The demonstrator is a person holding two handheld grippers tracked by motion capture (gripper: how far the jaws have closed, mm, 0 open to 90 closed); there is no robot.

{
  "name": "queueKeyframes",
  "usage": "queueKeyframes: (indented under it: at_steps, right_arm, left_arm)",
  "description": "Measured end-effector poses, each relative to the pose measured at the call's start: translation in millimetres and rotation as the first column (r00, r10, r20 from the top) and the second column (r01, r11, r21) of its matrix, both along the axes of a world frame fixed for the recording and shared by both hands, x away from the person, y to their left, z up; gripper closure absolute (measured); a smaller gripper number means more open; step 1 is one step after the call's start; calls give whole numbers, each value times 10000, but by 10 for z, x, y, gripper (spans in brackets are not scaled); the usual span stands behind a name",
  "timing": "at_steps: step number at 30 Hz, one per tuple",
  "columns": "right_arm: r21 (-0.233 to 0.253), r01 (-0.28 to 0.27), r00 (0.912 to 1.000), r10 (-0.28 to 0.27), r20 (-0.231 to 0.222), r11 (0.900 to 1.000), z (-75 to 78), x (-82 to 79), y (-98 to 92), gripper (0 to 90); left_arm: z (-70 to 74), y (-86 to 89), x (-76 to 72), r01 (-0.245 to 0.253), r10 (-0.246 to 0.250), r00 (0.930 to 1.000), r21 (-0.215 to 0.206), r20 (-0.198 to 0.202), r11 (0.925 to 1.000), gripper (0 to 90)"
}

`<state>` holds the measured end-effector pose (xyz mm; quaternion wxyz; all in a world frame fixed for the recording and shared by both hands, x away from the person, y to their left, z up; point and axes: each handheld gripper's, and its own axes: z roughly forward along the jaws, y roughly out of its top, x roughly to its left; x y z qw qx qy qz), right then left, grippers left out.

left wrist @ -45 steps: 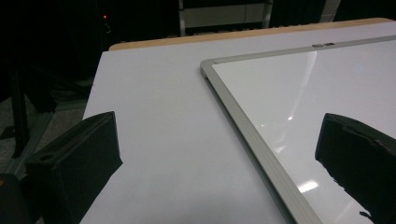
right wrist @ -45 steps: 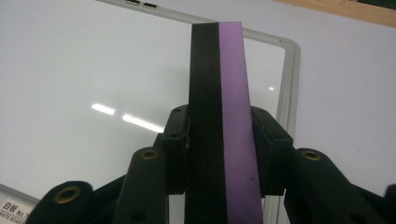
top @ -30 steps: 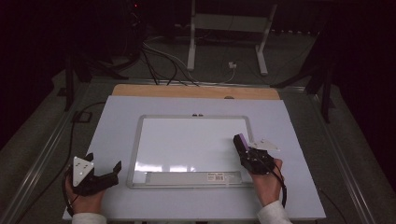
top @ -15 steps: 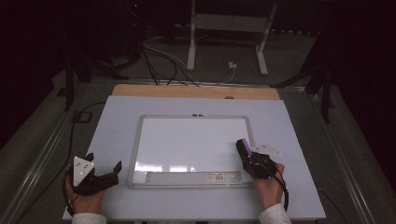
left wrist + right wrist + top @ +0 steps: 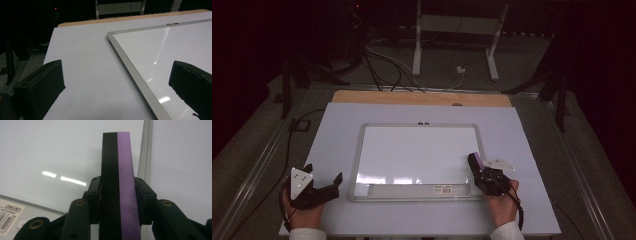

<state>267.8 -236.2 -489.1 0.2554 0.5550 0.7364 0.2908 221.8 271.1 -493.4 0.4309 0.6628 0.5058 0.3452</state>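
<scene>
A person sits at a white worktop (image 5: pixel 337 125) with a pair of black tongs in each hand. A whiteboard (image 5: pixel 417 150) with a silver frame lies flat in the middle of the worktop, its long sides running left to right, its pen tray along the near edge.

The right tongs (image 5: pixel 477 165) are clenched on a slim eraser block (image 5: pixel 117 182), black on one side and purple on the other. In the right gripper view the block stands straight out between the two jaws, which press its broad faces from either side. Its long axis runs along the tongs, and its free end points away from the person and slightly left. In the high view the eraser (image 5: pixel 475 161) sits over the near right corner of the whiteboard, just inside the frame's right edge; whether it touches the board surface I cannot tell. A barcode label (image 5: pixel 10 216) on the tray shows beneath the tongs.

The left tongs (image 5: pixel 323 184) are released, jaws spread wide and holding nothing. They rest on the worktop near its front left corner, just left of the whiteboard's frame and pointing towards it.
</scene>
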Motion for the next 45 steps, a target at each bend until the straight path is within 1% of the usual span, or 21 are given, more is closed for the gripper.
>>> queueKeyframes:
  at_steps: [15, 18, 21, 33, 36, 38, 40, 42, 45]
  right_arm:
    - [7, 92, 9999, -92, -54, 10000, 5, -116, 22, 620]
    - [9, 68, 9999, -68, -105, 10000, 6, -139, 36, 578]
    - [36, 38, 9999, -37, -162, 10000, 4, -158, 40, 553]
    - [490, -75, 9985, 101, -536, 9988, 44, -238, 57, 470]
    - [636, -115, 9989, 143, -435, 9979, 63, -220, 30, 411]
    - [731, -149, 9997, 164, -202, 9972, 84, -193, -4, 348]
    - [1029, -287, 9996, 284, 46, 9943, 106, -163, -48, 272]
    - [1343, -455, 9988, 428, 226, 9899, 127, -130, -97, 216]
    - [1772, -691, 9967, 604, 539, 9817, 164, -94, -182, 168]
  left_arm:
    - [5, 9, -3, -8, 8, 10000, 5, 3, 10000, 7]
    - [6, 8, -4, -15, 15, 10000, -6, 18, 10000, 7]
    - [7, 10, -5, -27, 27, 10000, -17, 30, 10000, 7]
    - [8, 4, -4, -10, 10, 10000, -30, 44, 10000, 7]
    - [8, 1, -3, 0, 1, 10000, -35, 53, 10000, 7]
    - [7, 1, -3, 6, -6, 10000, -38, 58, 10000, 7]
    - [7, 1, -2, 10, -10, 10000, -38, 53, 10000, 7]
    - [6, -1, -1, 12, -12, 10000, -36, 52, 10000, 7]
    - [8, -2, -3, 18, -18, 10000, -34, 66, 10000, 7]
